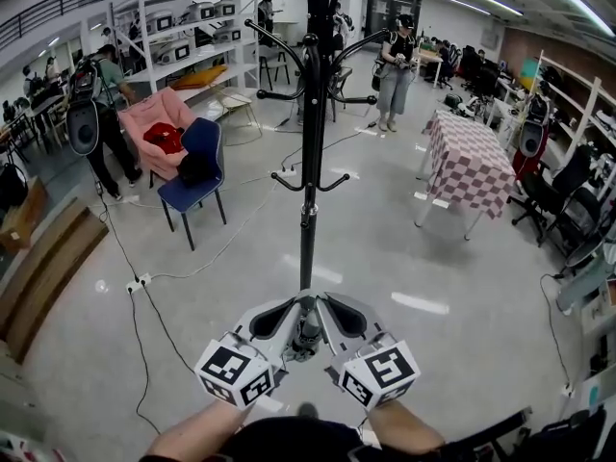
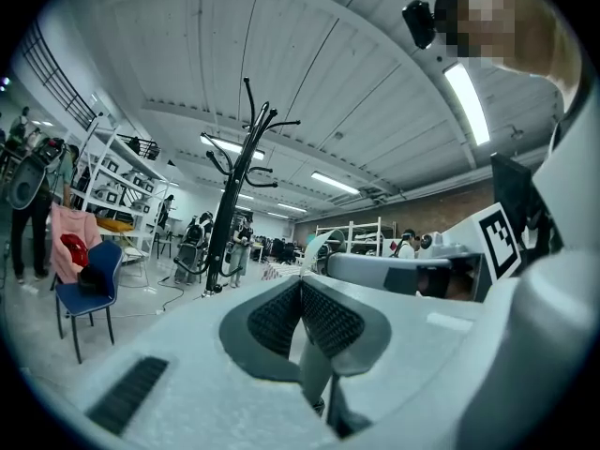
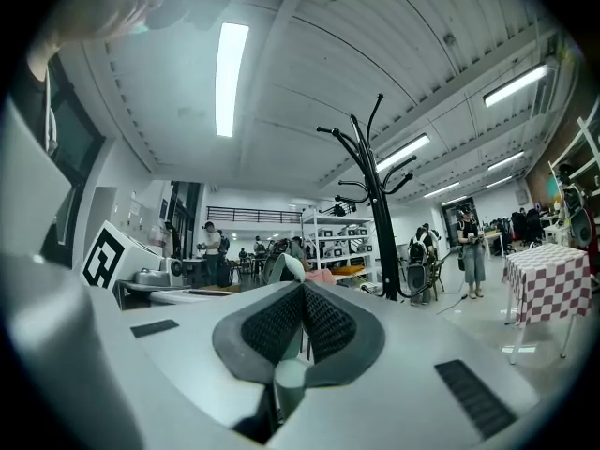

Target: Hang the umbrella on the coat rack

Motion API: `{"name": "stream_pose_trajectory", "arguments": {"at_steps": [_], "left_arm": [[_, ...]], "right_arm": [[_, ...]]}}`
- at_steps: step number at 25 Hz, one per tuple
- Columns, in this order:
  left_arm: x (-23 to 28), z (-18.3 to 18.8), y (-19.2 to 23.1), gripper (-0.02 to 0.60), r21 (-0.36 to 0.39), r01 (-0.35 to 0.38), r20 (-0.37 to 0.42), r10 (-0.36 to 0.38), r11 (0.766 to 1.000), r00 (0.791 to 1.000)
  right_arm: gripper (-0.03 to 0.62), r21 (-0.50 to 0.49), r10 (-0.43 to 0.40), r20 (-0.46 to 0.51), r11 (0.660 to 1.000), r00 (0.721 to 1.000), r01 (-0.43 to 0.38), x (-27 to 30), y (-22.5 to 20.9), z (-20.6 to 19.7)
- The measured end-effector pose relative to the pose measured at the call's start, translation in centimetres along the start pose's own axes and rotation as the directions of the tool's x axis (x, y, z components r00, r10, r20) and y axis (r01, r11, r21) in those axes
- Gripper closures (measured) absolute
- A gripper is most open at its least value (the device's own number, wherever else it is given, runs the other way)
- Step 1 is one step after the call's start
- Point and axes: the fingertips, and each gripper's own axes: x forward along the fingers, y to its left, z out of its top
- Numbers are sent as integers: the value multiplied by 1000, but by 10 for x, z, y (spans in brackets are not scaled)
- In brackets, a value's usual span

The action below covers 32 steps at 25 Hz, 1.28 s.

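Note:
The black coat rack (image 1: 310, 162) stands straight ahead, its hooks bare; it also shows far off in the left gripper view (image 2: 230, 204) and the right gripper view (image 3: 380, 214). My left gripper (image 1: 289, 314) and right gripper (image 1: 332, 311) are held side by side low in front of its foot, tips converging. A dark grey rounded piece (image 1: 308, 335) sits between them, apparently the umbrella. Each gripper's pads meet, left (image 2: 300, 284) and right (image 3: 302, 289), with a thin pale piece (image 2: 302, 368) (image 3: 286, 382) pinched between them. Most of the umbrella is hidden.
A blue chair (image 1: 197, 176) draped with pink cloth stands at the left. A checked table (image 1: 470, 162) is at the right. Cables (image 1: 144, 287) run over the floor, and wooden boards (image 1: 43, 268) lie far left. People stand behind the rack (image 1: 395, 65).

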Motion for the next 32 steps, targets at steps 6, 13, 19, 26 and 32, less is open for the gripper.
{"name": "stream_pose_trajectory", "arguments": {"at_steps": [6,13,19,26,32], "left_arm": [[31,-7,8,569,4,-16,-4,16,1000,1000],[50,-8,15,569,8,-44,-15,44,999,999],[63,-7,29,569,8,-45,-21,45,999,999],[80,-15,57,569,-8,-2,-28,1,1000,1000],[99,-26,87,569,-38,31,-55,-33,999,998]], "right_arm": [[586,11,32,10,999,999,-32,10,-32,-7],[586,3,82,-3,997,997,-82,21,-48,-8],[586,7,71,-4,997,997,-71,35,-59,-10],[586,-7,5,-25,1000,1000,-6,61,-75,-20],[586,-9,-44,-66,999,997,44,89,-90,-35]]}}
